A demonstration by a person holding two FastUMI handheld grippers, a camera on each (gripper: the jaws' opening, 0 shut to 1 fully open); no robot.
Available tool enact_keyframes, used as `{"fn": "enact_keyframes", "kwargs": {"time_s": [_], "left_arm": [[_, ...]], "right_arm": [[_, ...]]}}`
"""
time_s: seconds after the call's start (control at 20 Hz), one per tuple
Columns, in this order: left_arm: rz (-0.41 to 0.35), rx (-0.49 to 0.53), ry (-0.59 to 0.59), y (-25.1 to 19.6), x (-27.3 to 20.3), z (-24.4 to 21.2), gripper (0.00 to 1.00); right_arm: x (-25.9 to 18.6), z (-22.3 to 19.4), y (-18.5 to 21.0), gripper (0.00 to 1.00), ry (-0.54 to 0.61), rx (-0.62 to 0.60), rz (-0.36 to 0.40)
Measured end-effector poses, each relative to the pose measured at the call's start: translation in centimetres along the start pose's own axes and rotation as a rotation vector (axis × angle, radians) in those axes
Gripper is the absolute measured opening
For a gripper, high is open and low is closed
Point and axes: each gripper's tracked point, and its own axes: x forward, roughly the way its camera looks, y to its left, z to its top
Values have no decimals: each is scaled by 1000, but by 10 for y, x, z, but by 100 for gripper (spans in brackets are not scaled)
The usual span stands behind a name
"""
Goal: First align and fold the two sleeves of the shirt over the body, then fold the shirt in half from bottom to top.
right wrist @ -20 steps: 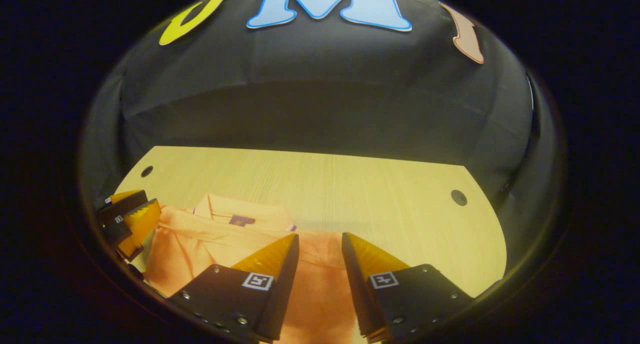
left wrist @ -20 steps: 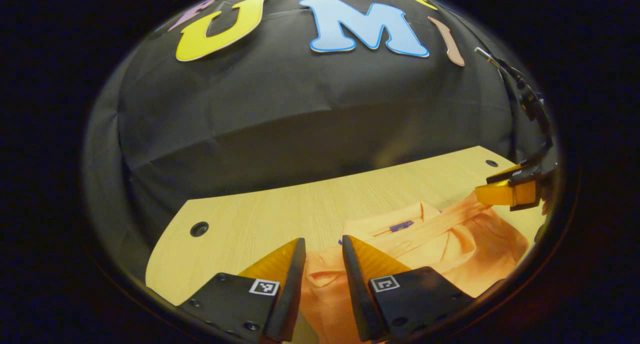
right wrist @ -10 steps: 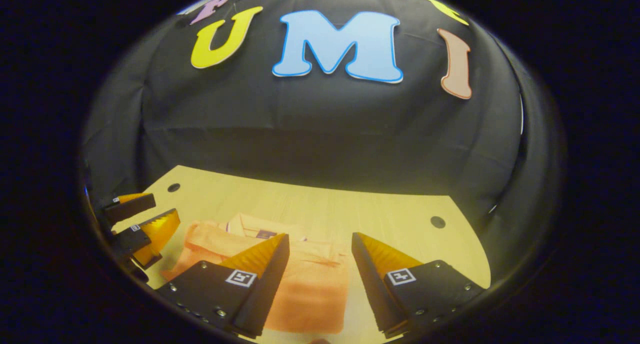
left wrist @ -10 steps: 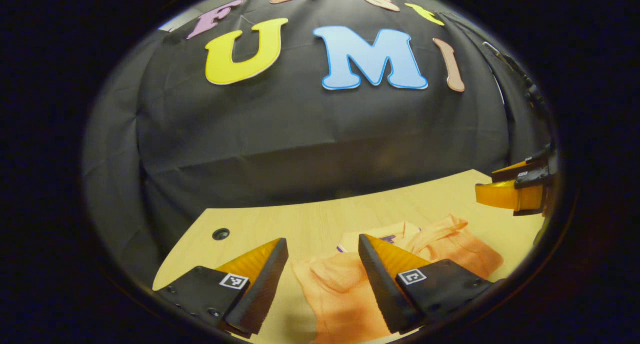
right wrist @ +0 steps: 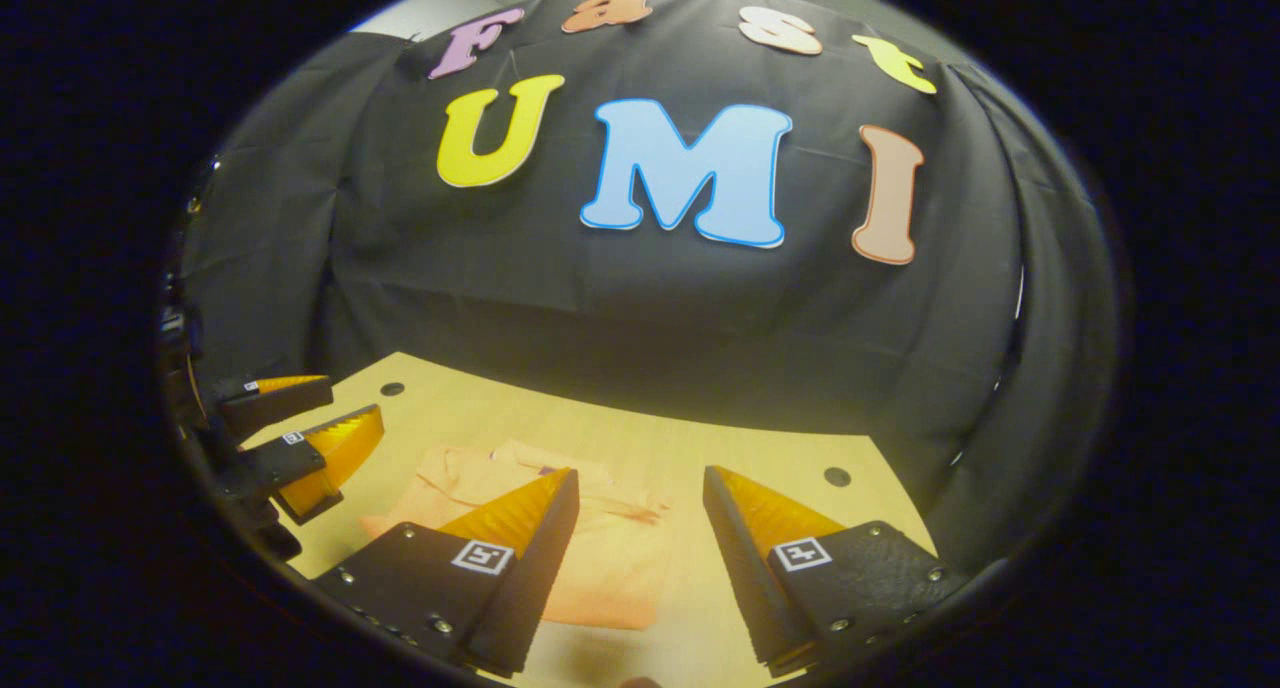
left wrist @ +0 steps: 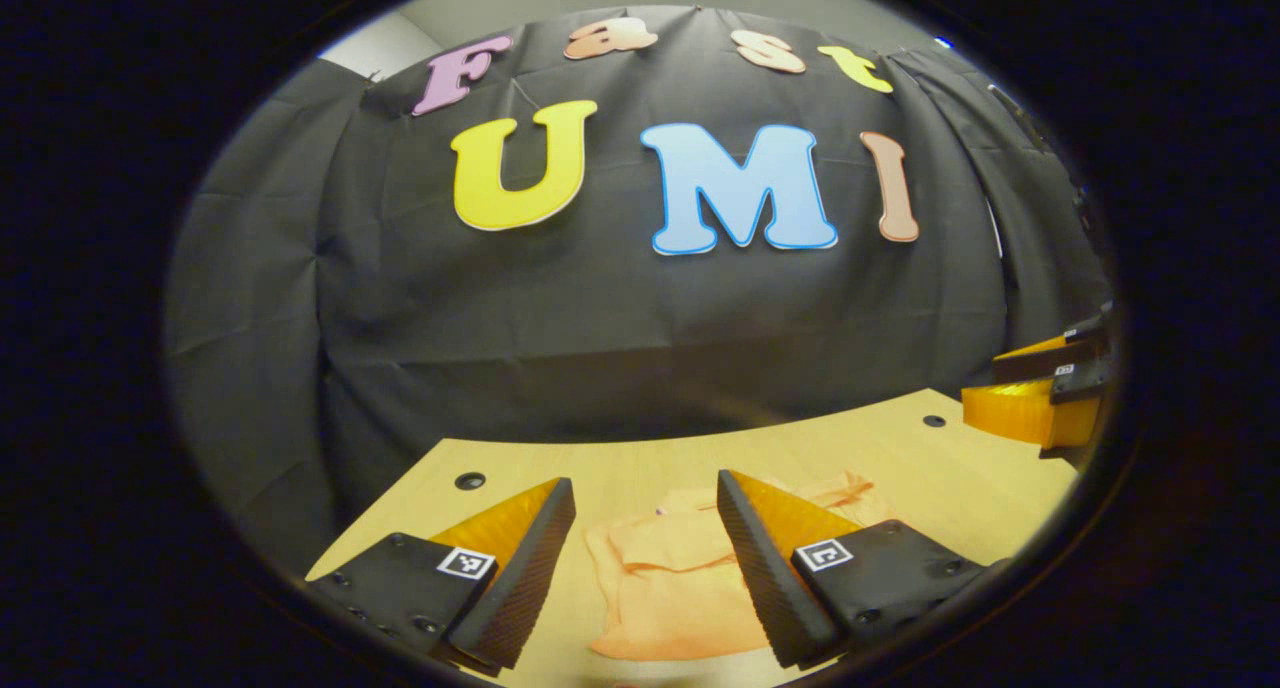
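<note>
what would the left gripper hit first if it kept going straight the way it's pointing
Probably the folded orange shirt on the table, which lies right between and ahead of the open left gripper. Depth is unclear; if it passes above, the black cloth wall comes next.

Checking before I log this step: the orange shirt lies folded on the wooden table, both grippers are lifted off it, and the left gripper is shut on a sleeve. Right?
Not quite. The left gripper is open and holds nothing; in the left gripper view its fingers stand apart above the orange shirt. The rest holds: the shirt lies folded on the wooden table, and the right gripper is lifted off it too.
</note>
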Motion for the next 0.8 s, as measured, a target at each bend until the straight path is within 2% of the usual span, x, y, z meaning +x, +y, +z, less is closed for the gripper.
{"fn": "enact_keyframes", "kwargs": {"time_s": [0.1,0.3,0.8], "left_arm": [[19,-7,-18,-3,-18,6,96],[45,-26,-48,-8,-49,13,96],[30,3,-112,-8,-93,45,97]], "right_arm": [[-19,0,-1,80,-30,-14,8],[-52,-2,-5,80,-77,-19,23],[-93,10,-22,79,-155,-1,-51]]}}
